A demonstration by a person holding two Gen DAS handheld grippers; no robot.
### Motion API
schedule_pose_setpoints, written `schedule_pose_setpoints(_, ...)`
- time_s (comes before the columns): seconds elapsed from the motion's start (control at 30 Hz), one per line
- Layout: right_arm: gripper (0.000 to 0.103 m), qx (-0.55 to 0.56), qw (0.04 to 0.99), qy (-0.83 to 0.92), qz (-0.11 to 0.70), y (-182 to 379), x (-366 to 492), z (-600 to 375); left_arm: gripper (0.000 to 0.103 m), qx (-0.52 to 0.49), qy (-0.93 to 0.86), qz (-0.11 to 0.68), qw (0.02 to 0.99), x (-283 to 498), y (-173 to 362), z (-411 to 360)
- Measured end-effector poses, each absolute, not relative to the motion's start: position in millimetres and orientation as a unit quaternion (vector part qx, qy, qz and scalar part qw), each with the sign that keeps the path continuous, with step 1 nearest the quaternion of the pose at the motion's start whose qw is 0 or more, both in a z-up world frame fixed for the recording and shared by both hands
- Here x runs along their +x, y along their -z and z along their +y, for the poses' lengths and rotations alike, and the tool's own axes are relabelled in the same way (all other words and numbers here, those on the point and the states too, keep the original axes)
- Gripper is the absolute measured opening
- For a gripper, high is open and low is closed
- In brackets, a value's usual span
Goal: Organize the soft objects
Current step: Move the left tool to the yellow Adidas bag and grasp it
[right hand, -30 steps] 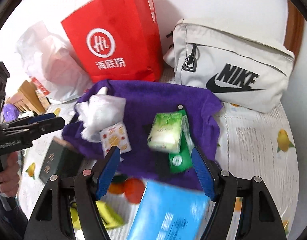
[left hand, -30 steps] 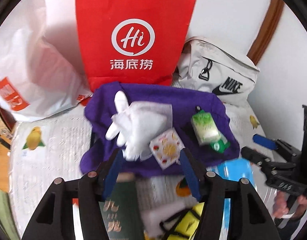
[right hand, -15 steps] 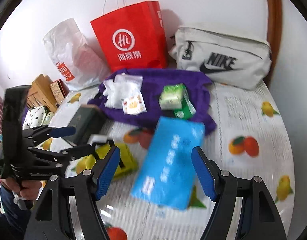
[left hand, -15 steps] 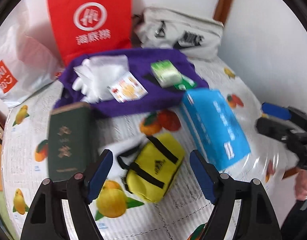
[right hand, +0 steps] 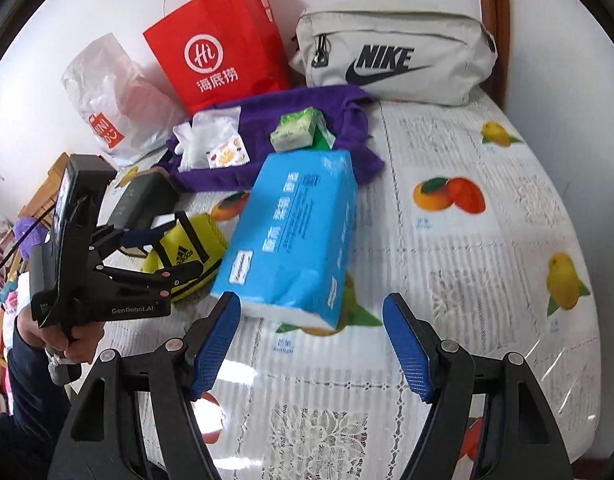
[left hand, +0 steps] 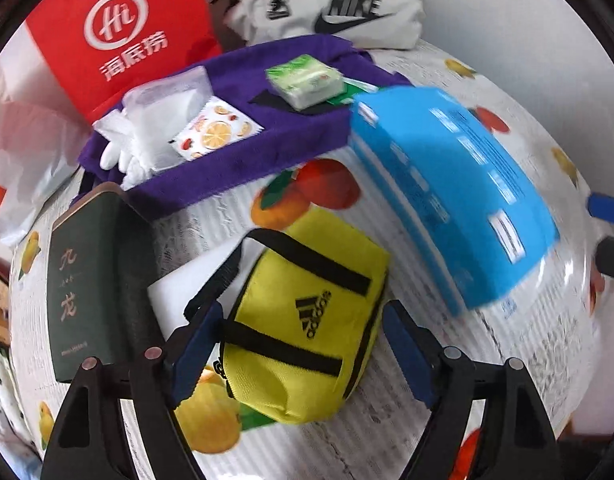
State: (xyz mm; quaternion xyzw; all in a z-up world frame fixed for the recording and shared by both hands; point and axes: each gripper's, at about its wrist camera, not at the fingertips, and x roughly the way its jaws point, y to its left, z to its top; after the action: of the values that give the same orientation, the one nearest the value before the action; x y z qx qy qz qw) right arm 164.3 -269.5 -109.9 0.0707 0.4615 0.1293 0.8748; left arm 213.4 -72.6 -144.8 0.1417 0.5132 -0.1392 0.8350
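A yellow Adidas pouch lies on the fruit-print tablecloth, between the open fingers of my left gripper; I cannot tell whether the pads touch it. A blue tissue pack lies to its right and also shows in the right wrist view. My right gripper is open and empty just before that pack's near end. A purple cloth behind holds white gloves, a fruit-print sachet and a green tissue packet. The pouch and the left gripper show in the right wrist view.
A dark green box lies left of the pouch. A red paper bag, a white plastic bag and a grey Nike bag stand along the back wall. The table edge runs on the right.
Both grippers have pulled back from the purple cloth toward the table's front. The left one has come down around the yellow pouch; the right one now faces the blue tissue pack.
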Motion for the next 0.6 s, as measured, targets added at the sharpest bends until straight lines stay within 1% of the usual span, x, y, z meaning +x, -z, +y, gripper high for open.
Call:
schedule_pose_setpoints(0.03, 0.073, 0.072, 0.873, -0.133, 0.463, 112.1, 163.9, -268.6, 0.083, 0.145, 0.142, 0.512, 0.835, 209.4, 145.0, -73.8)
schedule_pose_setpoints(0.2, 0.073, 0.069, 0.868, -0.149, 0.469, 120.4, 162.1, -264.1, 0.095, 0.173, 0.149, 0.509, 0.830, 191.5, 152.1, -84.0)
schedule_pose_setpoints(0.33, 0.073, 0.075, 0.864, -0.156, 0.472, 125.8, 160.0, -266.0, 0.097, 0.221, 0.132, 0.494, 0.830, 181.7, 163.2, -96.1)
schedule_pose_setpoints(0.4, 0.073, 0.075, 0.863, -0.155, 0.474, 128.4, 158.8, -267.9, 0.097, 0.213, 0.134, 0.489, 0.835, 179.7, 163.8, -94.7)
schedule_pose_setpoints(0.43, 0.073, 0.075, 0.863, -0.153, 0.475, 129.6, 158.0, -269.5, 0.096, 0.193, 0.140, 0.497, 0.835, 181.3, 164.1, -89.8)
schedule_pose_setpoints(0.47, 0.073, 0.077, 0.863, -0.152, 0.476, 130.9, 157.5, -271.7, 0.090, 0.169, 0.149, 0.506, 0.832, 183.7, 165.1, -84.4)
schedule_pose_setpoints(0.5, 0.073, 0.080, 0.862, -0.151, 0.477, 132.3, 157.3, -273.5, 0.080, 0.131, 0.166, 0.518, 0.829, 186.1, 165.5, -76.5)
schedule_pose_setpoints(0.57, 0.073, 0.085, 0.861, -0.147, 0.480, 135.2, 155.9, -277.3, 0.077, 0.107, 0.168, 0.521, 0.830, 186.2, 165.8, -69.7)
schedule_pose_setpoints(0.6, 0.073, 0.087, 0.860, -0.146, 0.481, 136.7, 155.2, -278.7, 0.072, 0.112, 0.166, 0.517, 0.833, 184.3, 165.2, -69.3)
